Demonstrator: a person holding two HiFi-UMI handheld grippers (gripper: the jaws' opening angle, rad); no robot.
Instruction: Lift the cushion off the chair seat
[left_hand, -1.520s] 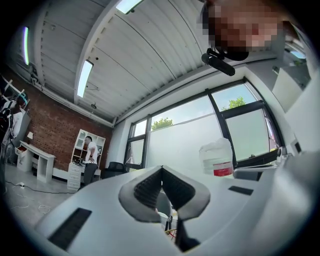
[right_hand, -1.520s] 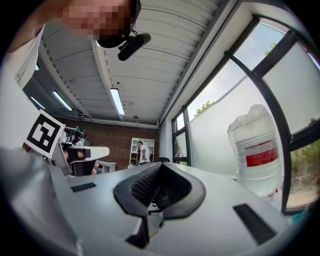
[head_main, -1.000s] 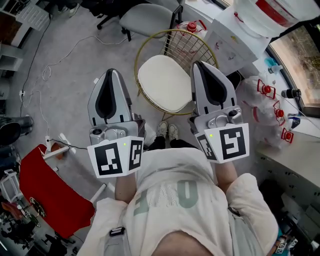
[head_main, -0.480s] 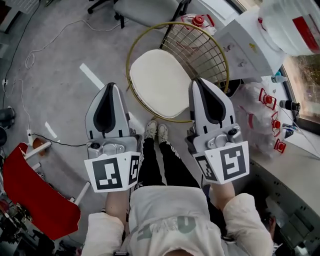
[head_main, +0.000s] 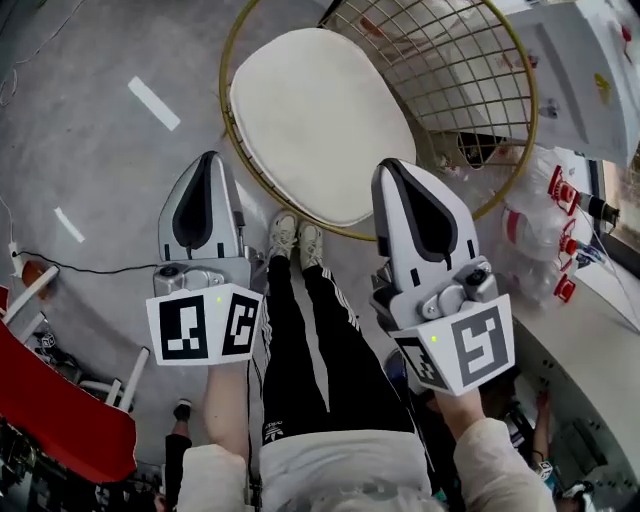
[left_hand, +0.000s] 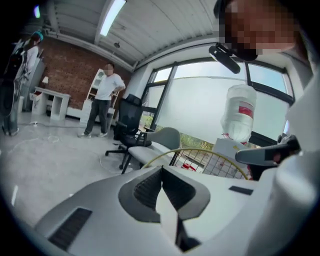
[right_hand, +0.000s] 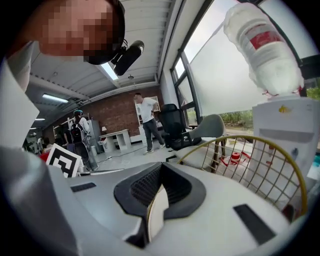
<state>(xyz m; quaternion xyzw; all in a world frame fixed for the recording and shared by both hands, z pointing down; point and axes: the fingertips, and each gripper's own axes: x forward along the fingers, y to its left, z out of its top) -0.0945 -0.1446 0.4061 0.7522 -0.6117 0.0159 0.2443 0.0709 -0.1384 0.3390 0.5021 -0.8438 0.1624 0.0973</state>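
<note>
A round cream cushion (head_main: 318, 118) lies on the seat of a gold wire chair (head_main: 470, 70), at the top of the head view. My left gripper (head_main: 208, 157) hangs over the floor just left of the seat's near edge, jaws shut and empty. The right gripper (head_main: 384, 166) sits over the seat's near right rim, also shut with nothing held. In the left gripper view the shut jaws (left_hand: 161, 168) point at the gold chair rim (left_hand: 200, 150). The right gripper (right_hand: 161, 165) points past the chair's wire back (right_hand: 265, 160).
The person's legs and shoes (head_main: 295, 240) stand right before the chair. A water dispenser (right_hand: 285, 125) and a plastic bag with red-capped bottles (head_main: 560, 230) stand at the right. A red chair (head_main: 50, 410) is at lower left, a grey office chair (left_hand: 160, 142) and two people beyond.
Both grippers have come down towards the chair. The cushion and seat now fill far more of the head view, and the jaws have stayed shut.
</note>
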